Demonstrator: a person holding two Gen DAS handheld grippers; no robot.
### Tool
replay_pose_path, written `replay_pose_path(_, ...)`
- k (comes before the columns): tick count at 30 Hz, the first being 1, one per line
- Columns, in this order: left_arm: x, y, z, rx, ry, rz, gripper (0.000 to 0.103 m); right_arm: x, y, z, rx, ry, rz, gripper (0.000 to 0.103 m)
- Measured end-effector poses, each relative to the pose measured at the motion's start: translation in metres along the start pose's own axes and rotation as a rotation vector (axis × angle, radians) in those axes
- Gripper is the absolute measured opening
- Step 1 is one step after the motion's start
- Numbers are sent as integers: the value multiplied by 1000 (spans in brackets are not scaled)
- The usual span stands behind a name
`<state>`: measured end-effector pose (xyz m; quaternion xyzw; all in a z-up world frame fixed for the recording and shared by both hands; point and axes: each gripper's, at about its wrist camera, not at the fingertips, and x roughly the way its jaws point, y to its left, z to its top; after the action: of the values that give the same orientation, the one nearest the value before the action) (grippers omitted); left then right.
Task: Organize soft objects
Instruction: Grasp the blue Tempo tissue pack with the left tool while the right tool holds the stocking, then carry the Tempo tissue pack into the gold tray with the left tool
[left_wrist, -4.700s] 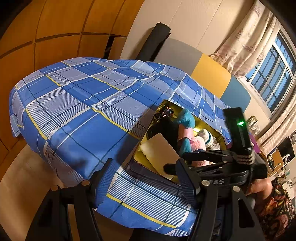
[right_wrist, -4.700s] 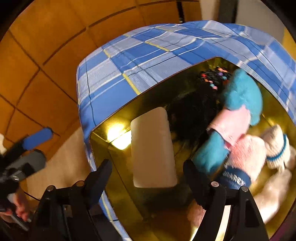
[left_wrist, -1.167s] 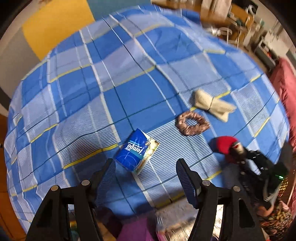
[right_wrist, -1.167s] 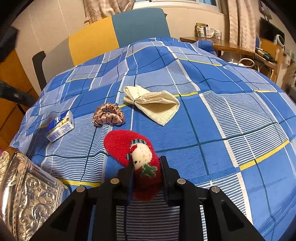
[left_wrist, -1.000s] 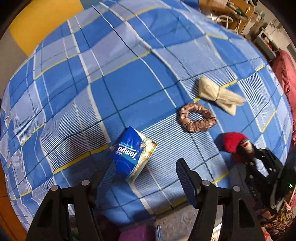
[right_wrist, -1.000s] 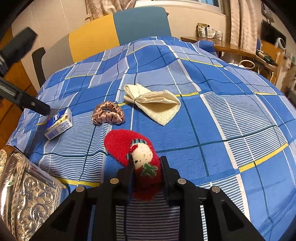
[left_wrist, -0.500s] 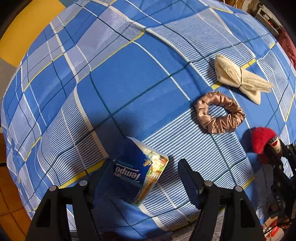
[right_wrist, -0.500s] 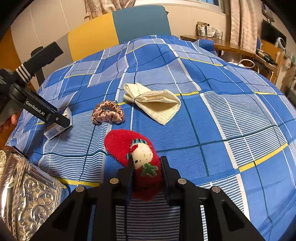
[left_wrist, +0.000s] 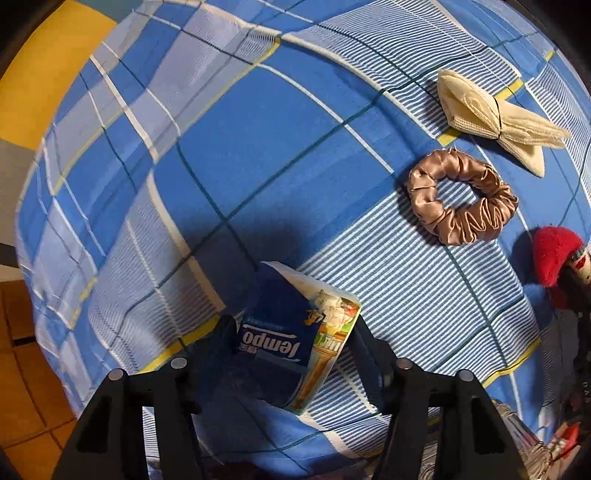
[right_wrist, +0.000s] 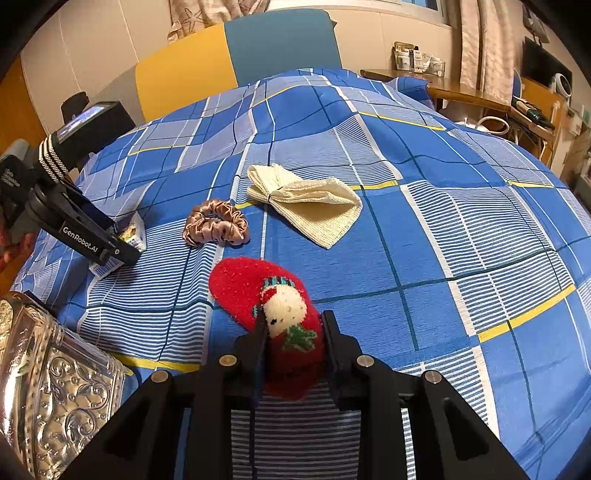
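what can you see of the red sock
The red sock is fuzzy knit with a white snowman face, a teal striped hat band and a green tree motif. It lies flat on the checked blue bedspread, toe pointing away. The right gripper is shut on its near end, a finger pressing each side. The scrunchie lies just beyond, not touching.

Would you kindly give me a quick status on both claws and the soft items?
Right claw shut on red sock. Left claw closed around tissue pack. Scrunchie and cream cloth loose on bedspread. Nothing blocking.
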<state>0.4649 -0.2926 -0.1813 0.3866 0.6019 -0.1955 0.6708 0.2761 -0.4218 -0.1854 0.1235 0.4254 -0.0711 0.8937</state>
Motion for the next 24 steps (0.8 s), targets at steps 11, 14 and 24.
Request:
replay_pose_path(11,-57,18,-15,-100,-133,15,60,1,-1,1,2,8,6,28)
replay_pose_path(14,-81,30,-30,-151,-198,-10,60,1,-2,1,10,11,13,28)
replay_pose_path(24,-156,83,-122,-298,-374,-51,60,1,-4,1,13,13,23,28)
